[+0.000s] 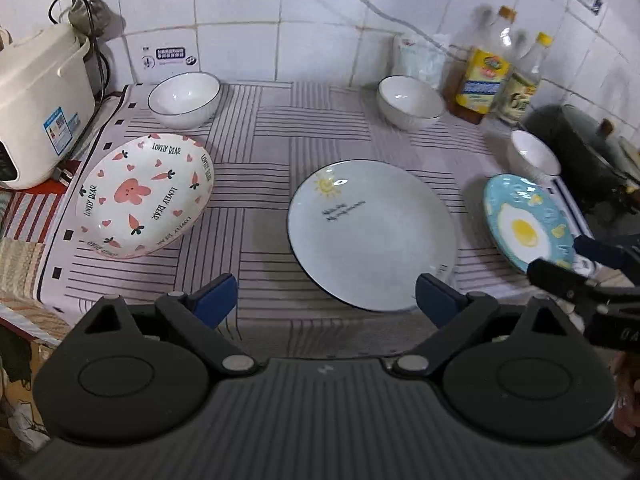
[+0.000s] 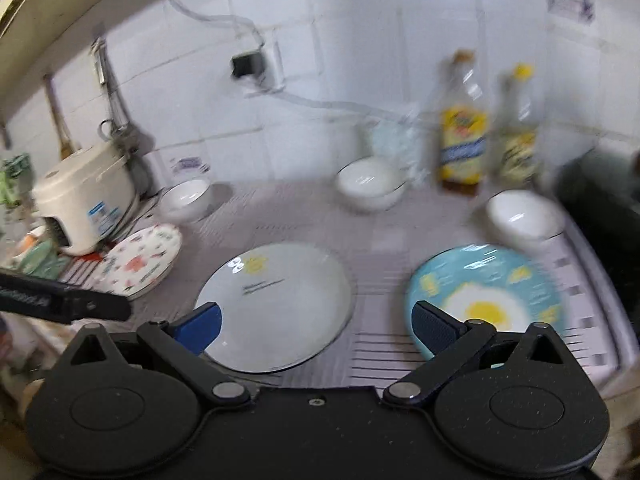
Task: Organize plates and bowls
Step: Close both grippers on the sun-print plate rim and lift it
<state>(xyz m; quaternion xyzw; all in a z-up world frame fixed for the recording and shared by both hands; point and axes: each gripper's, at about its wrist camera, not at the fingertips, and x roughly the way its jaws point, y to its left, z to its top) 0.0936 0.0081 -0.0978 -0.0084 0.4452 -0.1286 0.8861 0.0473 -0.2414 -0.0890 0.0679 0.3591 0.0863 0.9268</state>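
On the striped cloth lie a pink bear plate (image 1: 146, 196) at the left, a pale blue sun plate (image 1: 372, 236) in the middle and a turquoise egg plate (image 1: 524, 222) at the right. Three white bowls stand behind: back left (image 1: 185, 98), back middle (image 1: 410, 102) and right (image 1: 534, 156). My left gripper (image 1: 326, 300) is open and empty, above the cloth's front edge by the sun plate. My right gripper (image 2: 316, 322) is open and empty, hovering between the sun plate (image 2: 276, 304) and the egg plate (image 2: 486, 292). The right wrist view is blurred.
A white rice cooker (image 1: 40, 104) stands at the far left. Two oil bottles (image 1: 486, 72) and a bag stand at the back right by the tiled wall. A dark pot (image 1: 580, 148) sits at the far right. The right gripper shows in the left wrist view (image 1: 560, 260).
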